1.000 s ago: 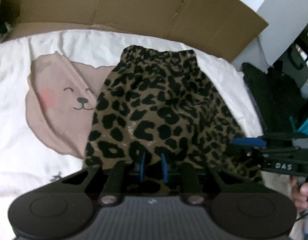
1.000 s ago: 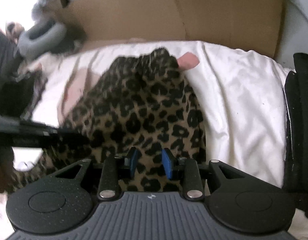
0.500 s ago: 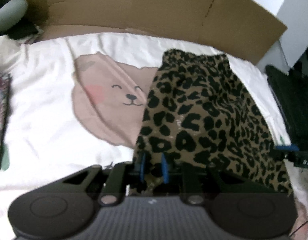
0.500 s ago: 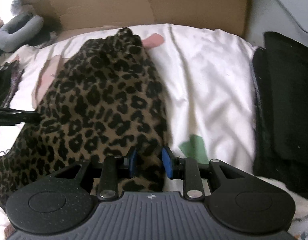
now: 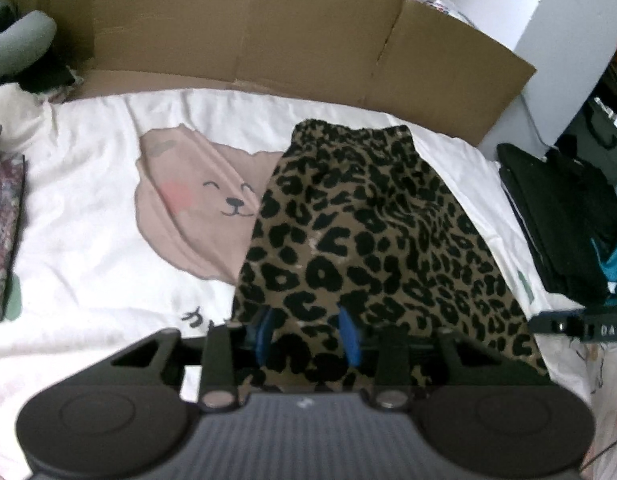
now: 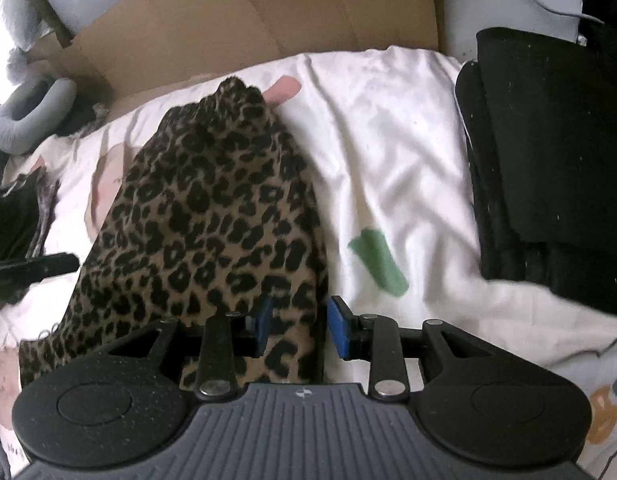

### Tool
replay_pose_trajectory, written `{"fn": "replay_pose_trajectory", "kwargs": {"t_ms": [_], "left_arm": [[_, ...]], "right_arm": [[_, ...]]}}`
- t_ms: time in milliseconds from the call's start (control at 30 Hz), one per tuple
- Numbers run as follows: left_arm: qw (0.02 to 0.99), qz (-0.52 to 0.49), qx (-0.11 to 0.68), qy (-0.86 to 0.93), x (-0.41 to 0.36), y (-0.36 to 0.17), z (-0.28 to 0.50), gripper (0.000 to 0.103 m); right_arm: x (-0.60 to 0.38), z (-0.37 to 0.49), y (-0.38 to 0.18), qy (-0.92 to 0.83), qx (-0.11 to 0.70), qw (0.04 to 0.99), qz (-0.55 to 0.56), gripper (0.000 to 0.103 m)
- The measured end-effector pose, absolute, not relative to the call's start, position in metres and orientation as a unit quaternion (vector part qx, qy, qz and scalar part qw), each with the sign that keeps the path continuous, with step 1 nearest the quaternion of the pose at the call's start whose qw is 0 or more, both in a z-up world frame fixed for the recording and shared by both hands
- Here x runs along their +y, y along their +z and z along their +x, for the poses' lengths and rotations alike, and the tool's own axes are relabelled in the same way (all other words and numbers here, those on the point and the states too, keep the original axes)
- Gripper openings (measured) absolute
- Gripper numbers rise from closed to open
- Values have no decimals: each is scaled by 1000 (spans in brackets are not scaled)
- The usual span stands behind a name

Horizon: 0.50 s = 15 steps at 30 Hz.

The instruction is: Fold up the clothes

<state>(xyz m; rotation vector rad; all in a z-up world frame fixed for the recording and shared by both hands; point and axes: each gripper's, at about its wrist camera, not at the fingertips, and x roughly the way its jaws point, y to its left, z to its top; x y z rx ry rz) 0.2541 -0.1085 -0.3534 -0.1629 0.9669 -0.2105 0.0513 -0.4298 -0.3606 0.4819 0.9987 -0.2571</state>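
A leopard-print garment lies lengthwise on the white bear-print sheet, its gathered waistband at the far end. My left gripper is over the near hem at its left corner. Its jaws are opening, with cloth lying loose between the blue pads. My right gripper is at the hem's right corner of the same garment. Its jaws are also opening; the folded edge sits between them, clear of the right pad. Each gripper shows at the edge of the other's view, the right gripper and the left gripper.
A cardboard sheet stands along the far side of the bed. A stack of black folded clothes lies at the right edge. A grey neck pillow and a patterned cloth are on the left.
The left jaws have spread much wider than before and the right ones slightly. Both hands have drawn back toward me, and the garment lies stretched out flatter on the sheet.
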Motion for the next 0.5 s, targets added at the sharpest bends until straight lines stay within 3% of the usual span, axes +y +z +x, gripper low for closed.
{"fn": "replay_pose_trajectory", "kwargs": {"t_ms": [267, 500], "left_arm": [[862, -45, 496, -97, -108, -382, 258, 39], [857, -24, 508, -81, -93, -377, 241, 39]], "right_arm": [[-424, 24, -374, -132, 495, 825, 238, 41], [-415, 3, -381, -126, 505, 818, 245, 40]]}}
